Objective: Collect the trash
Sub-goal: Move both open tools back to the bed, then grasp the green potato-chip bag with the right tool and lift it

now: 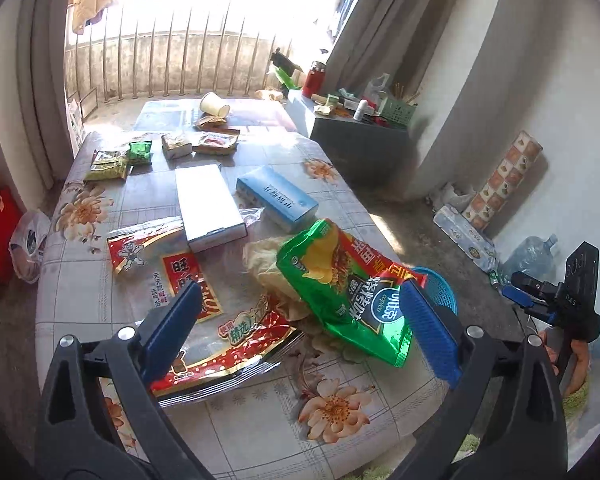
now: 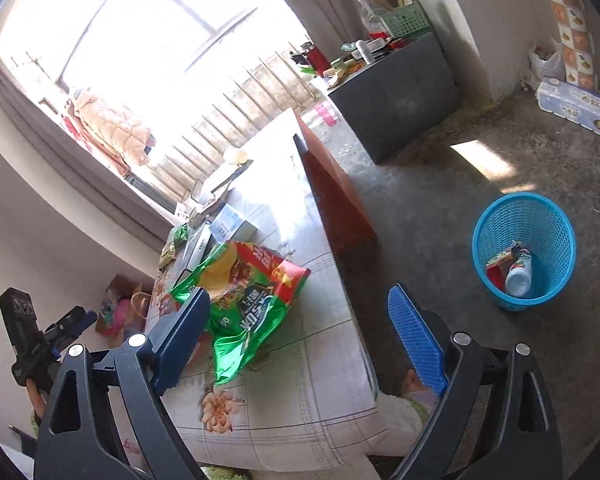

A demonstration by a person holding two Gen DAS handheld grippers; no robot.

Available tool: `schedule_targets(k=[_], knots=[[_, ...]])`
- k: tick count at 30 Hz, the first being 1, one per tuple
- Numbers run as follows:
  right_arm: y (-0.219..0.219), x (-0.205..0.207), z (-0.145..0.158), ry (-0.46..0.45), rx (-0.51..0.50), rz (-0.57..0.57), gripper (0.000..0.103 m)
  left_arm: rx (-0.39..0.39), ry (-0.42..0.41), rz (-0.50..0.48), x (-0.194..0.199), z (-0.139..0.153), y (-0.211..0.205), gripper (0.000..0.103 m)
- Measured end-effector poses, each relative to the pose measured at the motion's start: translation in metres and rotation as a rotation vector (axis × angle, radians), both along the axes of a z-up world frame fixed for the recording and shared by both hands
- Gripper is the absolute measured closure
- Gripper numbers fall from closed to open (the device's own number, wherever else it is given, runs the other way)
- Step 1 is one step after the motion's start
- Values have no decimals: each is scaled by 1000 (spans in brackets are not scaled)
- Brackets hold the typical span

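— Where was the chip bag (image 1: 340, 280) against my jaws?

— My left gripper (image 1: 300, 320) stood wide, pads touching nothing; the bag lay on the table (image 1: 240, 420) between and beyond them, partly over a red wrapper (image 1: 204, 320). My right gripper (image 2: 300, 336) also gaped empty, the bag (image 2: 244, 292) just past its left finger.

— And its look?

— Green and red foil, crumpled and shiny, open end lifted. The blue basket (image 2: 524, 248) sat on the floor right of the table, a bottle (image 2: 518, 276) inside.
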State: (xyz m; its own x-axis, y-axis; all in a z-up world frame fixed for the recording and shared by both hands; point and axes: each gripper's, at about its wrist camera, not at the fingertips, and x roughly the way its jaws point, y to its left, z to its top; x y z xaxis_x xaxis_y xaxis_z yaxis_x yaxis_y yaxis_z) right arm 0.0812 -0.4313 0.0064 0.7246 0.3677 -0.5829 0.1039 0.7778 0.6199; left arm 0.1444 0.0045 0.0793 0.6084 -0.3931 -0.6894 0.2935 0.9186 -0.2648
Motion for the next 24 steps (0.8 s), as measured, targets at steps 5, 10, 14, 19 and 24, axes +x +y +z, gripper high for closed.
schedule_targets(k=[5,10,14,19,24], knots=[[67,33,4,32,15,151,15,-24,101,114,-6,-41,39,8],[120,50,8,42,20,279,15,-110,134,132,-12,-73,66,8],[160,66,4,76,14,375,15,-124,170,117,-5,-100,82,8],[176,83,4,107,6,359,15,-91,176,169,12,-118,102,8],[166,102,18,81,-74,309,15,-117,116,142,35,-101,110,8]])
